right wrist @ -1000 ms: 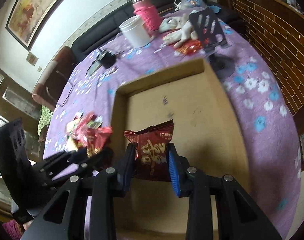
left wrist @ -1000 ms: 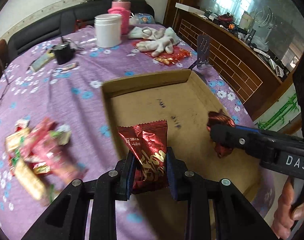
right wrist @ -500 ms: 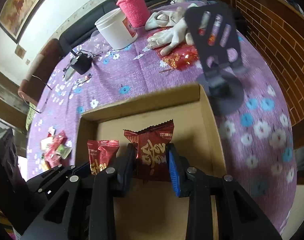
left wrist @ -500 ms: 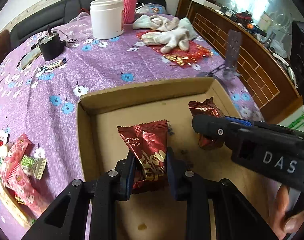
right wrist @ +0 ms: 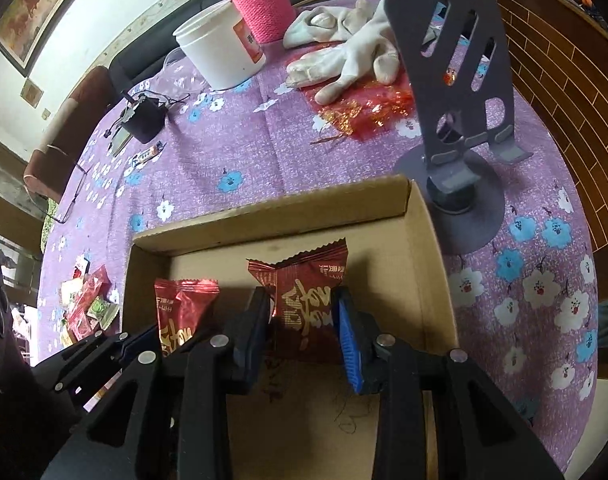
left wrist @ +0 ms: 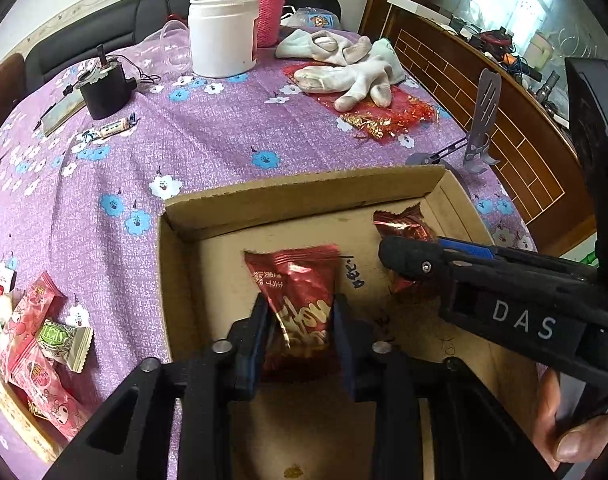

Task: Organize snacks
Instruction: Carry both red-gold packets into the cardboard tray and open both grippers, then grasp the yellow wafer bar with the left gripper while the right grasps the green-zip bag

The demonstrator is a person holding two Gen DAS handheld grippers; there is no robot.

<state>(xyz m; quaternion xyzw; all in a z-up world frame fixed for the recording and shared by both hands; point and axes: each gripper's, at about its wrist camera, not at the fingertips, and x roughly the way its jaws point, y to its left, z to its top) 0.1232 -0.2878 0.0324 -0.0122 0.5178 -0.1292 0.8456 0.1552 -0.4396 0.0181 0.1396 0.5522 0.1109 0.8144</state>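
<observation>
Down over the cardboard box (left wrist: 304, 196), both grippers hold their jaws around red snack packets. The left gripper (left wrist: 300, 332) has a red packet (left wrist: 300, 280) between its pads; the jaws are opening, and I cannot tell whether the pads press on it. Toward 3 o'clock of it, the right gripper (right wrist: 304, 320) carries a second red packet (right wrist: 304, 284); its jaws are opening too, with a thin gap showing beside the blue pad (right wrist: 349, 340). In the left wrist view a hand (left wrist: 571, 436) grips the right tool at about 4 o'clock. Loose snacks (left wrist: 36, 344) lie on the purple flowered tablecloth (left wrist: 208, 136) at 9 o'clock of the box. Toward 12 o'clock stand a white tub (left wrist: 222, 34) and a pink knitted flask (left wrist: 264, 4), with white gloves (left wrist: 343, 68) at 1 o'clock. A grey phone stand (right wrist: 459, 92) sits just beyond the box's far right corner.
</observation>
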